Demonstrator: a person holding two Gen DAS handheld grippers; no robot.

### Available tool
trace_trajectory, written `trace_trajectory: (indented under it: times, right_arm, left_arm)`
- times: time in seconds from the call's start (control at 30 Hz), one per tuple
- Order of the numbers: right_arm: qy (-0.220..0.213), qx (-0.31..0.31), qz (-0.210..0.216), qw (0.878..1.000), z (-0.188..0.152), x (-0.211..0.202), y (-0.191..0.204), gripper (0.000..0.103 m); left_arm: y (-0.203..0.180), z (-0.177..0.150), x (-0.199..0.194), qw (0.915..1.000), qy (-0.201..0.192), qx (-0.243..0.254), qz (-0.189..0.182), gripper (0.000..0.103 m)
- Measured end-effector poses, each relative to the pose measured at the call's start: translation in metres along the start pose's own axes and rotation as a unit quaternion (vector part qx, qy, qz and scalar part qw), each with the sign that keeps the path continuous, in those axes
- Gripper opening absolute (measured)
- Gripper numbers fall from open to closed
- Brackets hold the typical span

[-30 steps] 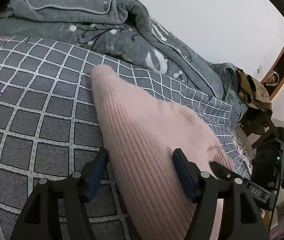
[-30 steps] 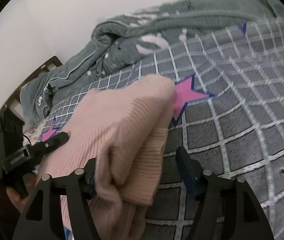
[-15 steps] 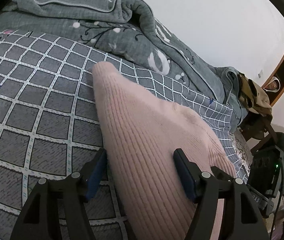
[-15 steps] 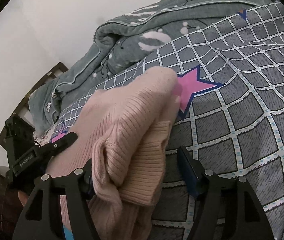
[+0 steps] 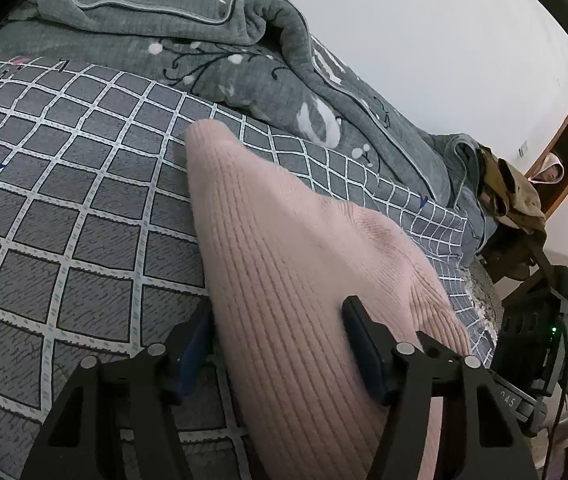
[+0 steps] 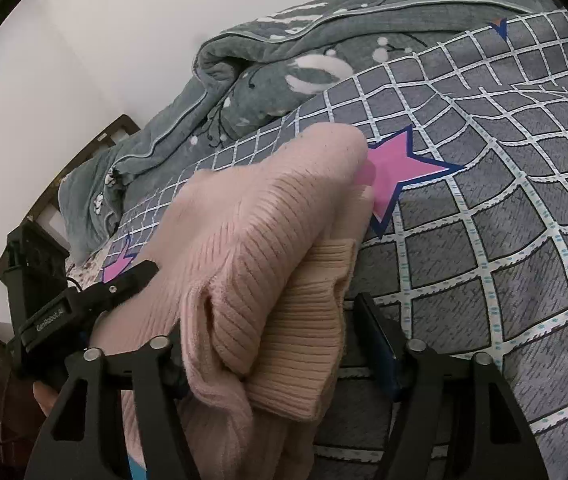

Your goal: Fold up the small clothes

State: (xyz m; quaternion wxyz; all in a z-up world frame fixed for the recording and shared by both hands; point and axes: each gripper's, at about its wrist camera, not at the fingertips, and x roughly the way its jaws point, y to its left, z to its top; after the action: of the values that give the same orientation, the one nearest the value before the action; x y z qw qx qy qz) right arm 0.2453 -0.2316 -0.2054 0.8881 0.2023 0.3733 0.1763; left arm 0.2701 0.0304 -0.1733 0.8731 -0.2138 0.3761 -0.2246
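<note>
The pink sweater [image 5: 284, 264] lies bunched on the checked bedsheet [image 5: 64, 216]. The left gripper [image 5: 280, 344] and right gripper [image 6: 268, 348] straddle its near edge, jaws spread; contact looks likely but unclear. Pinch all layers evenly, then carry the fold far, keeping edges aligned.

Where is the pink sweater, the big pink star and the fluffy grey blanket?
pink sweater [image 5: 284, 248], left wrist view, middle of its ribbed body.
pink star [image 6: 403, 168], right wrist view, star's centre.
grey blanket [image 6: 284, 60], right wrist view, its bunched fold.
</note>
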Motion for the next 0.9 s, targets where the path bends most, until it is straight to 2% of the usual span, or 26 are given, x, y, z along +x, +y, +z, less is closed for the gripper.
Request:
trace_trajectory:
  times: [0.03,0.2,0.43,0.57,0.73,0.8,0.9]
  right_arm:
    - [0.002,0.003,0.017,1.0,0.0,0.0,0.0,0.046]
    - [-0.007,-0.001,0.011,1.0,0.0,-0.002,0.003,0.038]
    - [-0.007,0.002,0.012,1.0,-0.002,-0.004,0.002,0.038]
    - [-0.006,0.003,0.011,1.0,-0.002,-0.006,0.001,0.04]
    - [0.005,0.015,0.018,1.0,0.0,-0.009,-0.005,0.049]
    - [0.004,0.02,0.013,1.0,0.001,-0.014,-0.01,0.055]
    - [-0.001,0.019,0.001,1.0,0.001,-0.017,-0.01,0.057]
  left_arm:
    - [-0.001,-0.001,-0.001,1.0,-0.002,0.002,0.002,0.058]
    - [-0.004,-0.001,-0.003,0.9999,-0.006,0.012,0.009,0.054]
    - [-0.004,-0.001,-0.003,0.9998,-0.006,0.015,0.01,0.054]
    - [-0.005,-0.001,-0.003,0.9998,-0.006,0.014,0.011,0.056]
    - [-0.001,0.0,-0.006,0.9999,0.008,0.014,0.004,0.061]
    - [0.001,0.0,-0.007,0.9998,0.013,0.012,0.001,0.063]
    - [0.002,0.0,-0.003,0.9998,0.021,0.007,-0.004,0.063]
